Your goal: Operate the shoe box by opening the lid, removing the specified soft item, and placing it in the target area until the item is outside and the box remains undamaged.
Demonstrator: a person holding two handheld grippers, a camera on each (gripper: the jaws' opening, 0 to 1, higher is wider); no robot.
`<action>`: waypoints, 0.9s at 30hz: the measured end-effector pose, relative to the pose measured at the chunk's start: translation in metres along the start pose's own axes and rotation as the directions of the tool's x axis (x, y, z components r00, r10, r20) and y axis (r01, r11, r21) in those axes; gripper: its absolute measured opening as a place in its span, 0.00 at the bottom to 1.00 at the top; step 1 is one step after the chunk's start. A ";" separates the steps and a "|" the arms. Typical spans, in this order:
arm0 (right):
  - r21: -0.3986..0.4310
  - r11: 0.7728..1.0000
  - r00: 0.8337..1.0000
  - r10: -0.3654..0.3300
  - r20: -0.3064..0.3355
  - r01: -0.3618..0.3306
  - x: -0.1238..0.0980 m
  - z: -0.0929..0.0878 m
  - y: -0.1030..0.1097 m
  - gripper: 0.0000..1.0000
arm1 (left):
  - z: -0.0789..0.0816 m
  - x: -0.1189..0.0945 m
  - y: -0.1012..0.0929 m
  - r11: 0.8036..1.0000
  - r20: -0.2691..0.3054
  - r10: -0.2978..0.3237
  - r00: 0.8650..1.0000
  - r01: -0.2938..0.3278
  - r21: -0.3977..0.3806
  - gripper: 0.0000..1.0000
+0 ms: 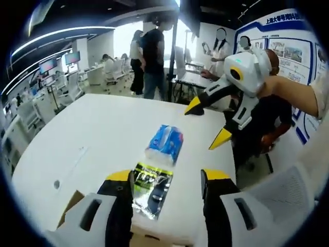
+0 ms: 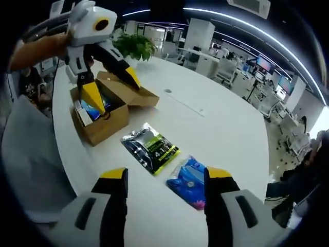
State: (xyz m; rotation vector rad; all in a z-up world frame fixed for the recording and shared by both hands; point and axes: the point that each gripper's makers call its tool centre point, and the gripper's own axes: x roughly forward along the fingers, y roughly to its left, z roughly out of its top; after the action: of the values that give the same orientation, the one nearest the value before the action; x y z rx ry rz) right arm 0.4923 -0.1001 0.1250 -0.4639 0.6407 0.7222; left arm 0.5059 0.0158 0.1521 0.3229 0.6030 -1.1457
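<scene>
Right gripper view looks across a white round table [image 2: 216, 123] in an open-plan office, where a brown cardboard shoe box [image 2: 105, 116] sits near the table's edge with its lid [image 2: 134, 91] folded back and open. What remains inside the box is hard to make out: a blue-and-white packet [image 2: 91, 110] shows at its mouth, partly hidden by the left gripper [image 2: 112, 85], which hangs over the box with its yellow-tipped jaws spread apart and empty. Two soft packs lie flat on the tabletop outside the box, well clear of it and close to each other: a black-and-green pack [image 2: 150, 147] nearer the box and a blue pack [image 2: 189, 176] beyond it. The right gripper [image 2: 165, 180] hovers above the table with its jaws wide apart, gripping nothing. A potted plant [image 2: 134, 46] stands behind the box. Left gripper view shows the same packs from the other side, the black-and-green one partly cut off between the open jaws of the left gripper. The right gripper is held aloft above the table's far edge by a hand [image 1: 280, 85]. People [image 1: 149, 51] stand among office chairs [image 1: 72, 85] in the background, and wall posters [image 1: 288, 51] are too small to read.
</scene>
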 end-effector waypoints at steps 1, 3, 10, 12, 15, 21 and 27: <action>0.001 1.000 1.000 0.002 0.002 -0.002 0.000 0.001 0.002 0.57 | -0.001 -0.002 0.001 1.000 0.000 0.002 1.000 -0.002 -0.001 0.56; -0.002 1.000 1.000 0.015 0.010 -0.015 0.000 0.006 0.010 0.58 | -0.007 -0.012 0.003 1.000 -0.001 0.016 1.000 -0.016 -0.006 0.58; -0.010 0.999 0.998 0.042 0.035 -0.042 0.004 0.023 0.032 0.60 | -0.026 -0.049 0.011 0.997 0.018 0.068 0.998 -0.067 -0.043 0.59; -0.023 0.998 0.998 0.058 0.039 -0.057 0.006 0.029 0.039 0.60 | -0.033 -0.061 0.014 0.995 0.018 0.088 0.996 -0.087 -0.049 0.59; -0.036 0.996 0.995 0.080 0.059 -0.078 0.007 0.042 0.050 0.60 | -0.043 -0.077 0.018 0.992 0.018 0.112 0.994 -0.110 -0.065 0.59; -0.078 0.991 0.990 0.115 0.080 -0.109 0.013 0.061 0.068 0.58 | -0.067 -0.106 0.027 0.982 0.004 0.162 0.987 -0.161 -0.096 0.59; -0.101 0.984 0.985 0.156 0.080 -0.148 0.025 0.072 0.087 0.57 | -0.088 -0.128 0.034 0.972 -0.003 0.199 0.980 -0.198 -0.125 0.58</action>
State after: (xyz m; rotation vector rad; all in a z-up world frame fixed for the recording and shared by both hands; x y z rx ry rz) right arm 0.4703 0.0116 0.1448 -0.4714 0.5649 0.9160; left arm 0.4766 0.1720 0.1568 0.2636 0.6171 -0.9125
